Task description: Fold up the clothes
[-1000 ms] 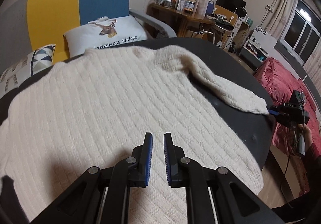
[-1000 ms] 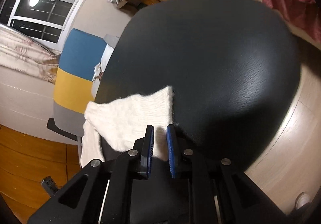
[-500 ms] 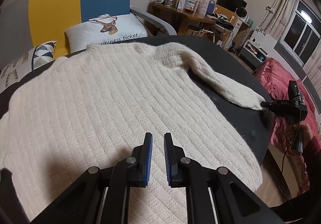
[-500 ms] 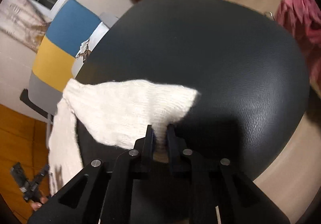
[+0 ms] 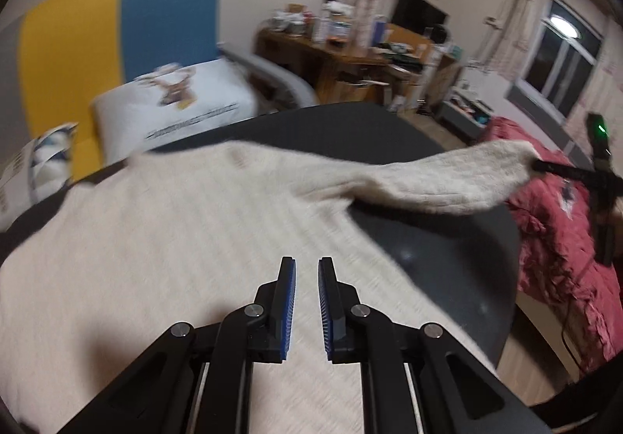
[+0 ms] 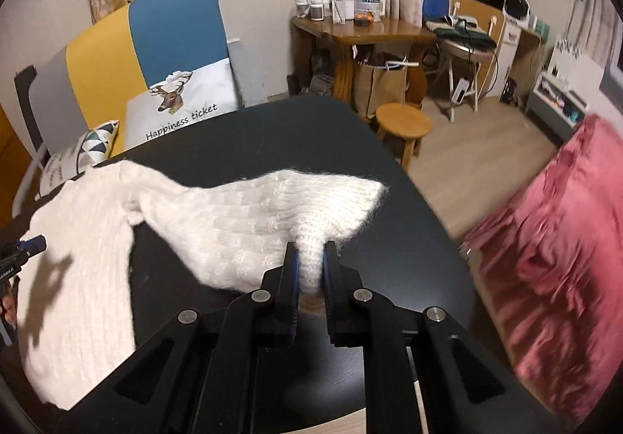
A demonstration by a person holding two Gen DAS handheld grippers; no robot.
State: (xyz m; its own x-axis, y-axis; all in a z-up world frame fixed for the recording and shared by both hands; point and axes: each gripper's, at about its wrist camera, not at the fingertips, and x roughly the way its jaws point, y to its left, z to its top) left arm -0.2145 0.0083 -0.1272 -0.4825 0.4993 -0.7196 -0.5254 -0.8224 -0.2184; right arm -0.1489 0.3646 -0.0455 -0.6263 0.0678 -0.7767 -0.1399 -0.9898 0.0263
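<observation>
Now the right gripper (image 6: 309,262) is clamped on the cuff of the cream knit sweater (image 6: 78,262), holding its sleeve (image 6: 272,212) raised above the round black table (image 6: 409,224). Meanwhile the left gripper (image 5: 306,278) hovers over the sweater's body spread flat on the table, its jaws slightly parted and holding nothing, the lifted sleeve stretching away to its right
</observation>
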